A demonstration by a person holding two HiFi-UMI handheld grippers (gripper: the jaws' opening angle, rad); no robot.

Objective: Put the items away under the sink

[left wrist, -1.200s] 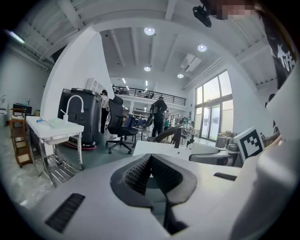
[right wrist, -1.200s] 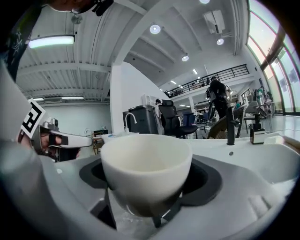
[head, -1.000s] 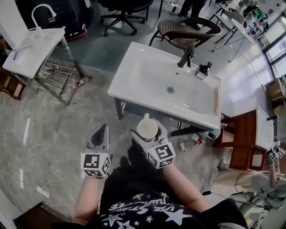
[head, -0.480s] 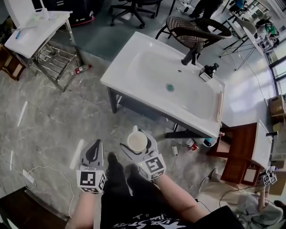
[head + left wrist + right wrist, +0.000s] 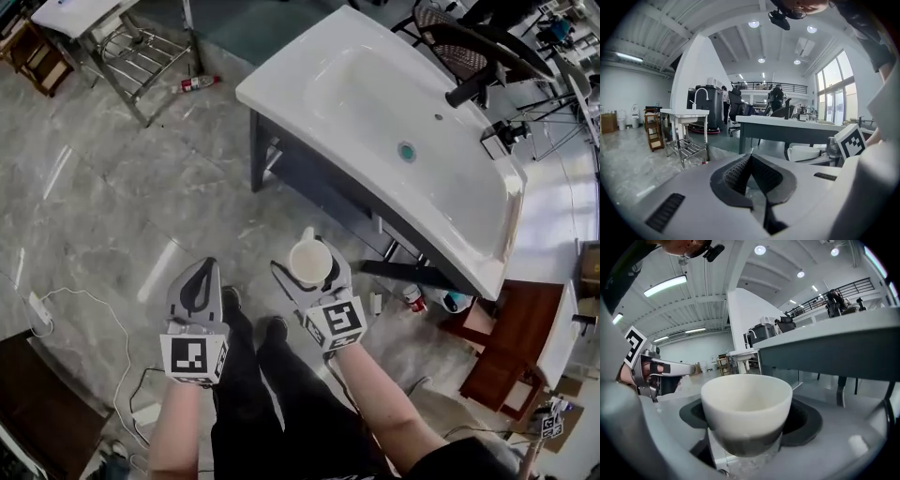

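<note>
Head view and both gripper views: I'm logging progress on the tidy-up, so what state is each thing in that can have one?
Left tool: jaws together, nothing between them.
Right tool: shut on the cup.
Cup: upright, empty, held in front of the sink.
Sink: basin empty, no water running.
Bottle: lying on its side on the floor.
</note>
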